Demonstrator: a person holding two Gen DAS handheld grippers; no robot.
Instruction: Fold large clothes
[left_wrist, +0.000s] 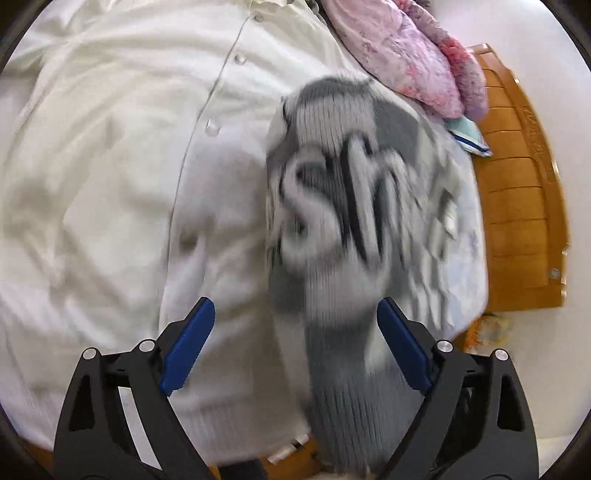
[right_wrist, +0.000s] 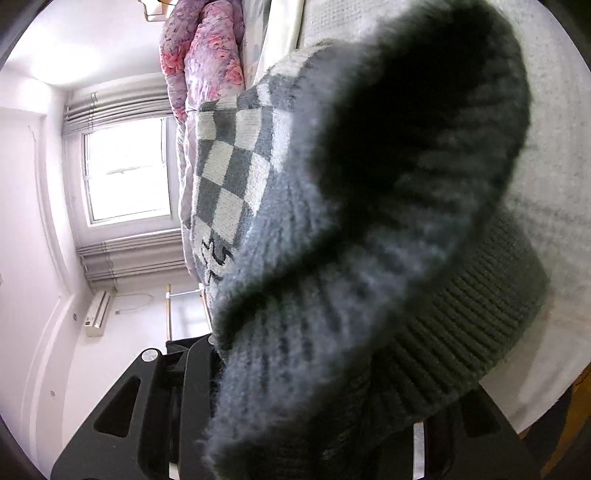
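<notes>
A grey knit sweater (left_wrist: 332, 221) with white lettering and a checkered patch lies blurred on top of a white button-front cardigan (left_wrist: 129, 166) spread over the bed. My left gripper (left_wrist: 295, 301) stands open, its blue pads on either side of the sweater's grey ribbed part without pressing it. In the right wrist view the same sweater (right_wrist: 295, 277) fills the frame. Its ribbed hem (right_wrist: 461, 325) is bunched and lifted over my right gripper (right_wrist: 314, 362). That gripper's fingertips are hidden under the fabric, which comes up from between its black arms.
A pink floral quilt (left_wrist: 406, 55) is heaped at the bed's far end. The wooden bed frame (left_wrist: 517, 184) runs along the right side, beside a light blue sheet (left_wrist: 465, 258). The right wrist view shows a window (right_wrist: 125, 170) and a wall air conditioner (right_wrist: 98, 308).
</notes>
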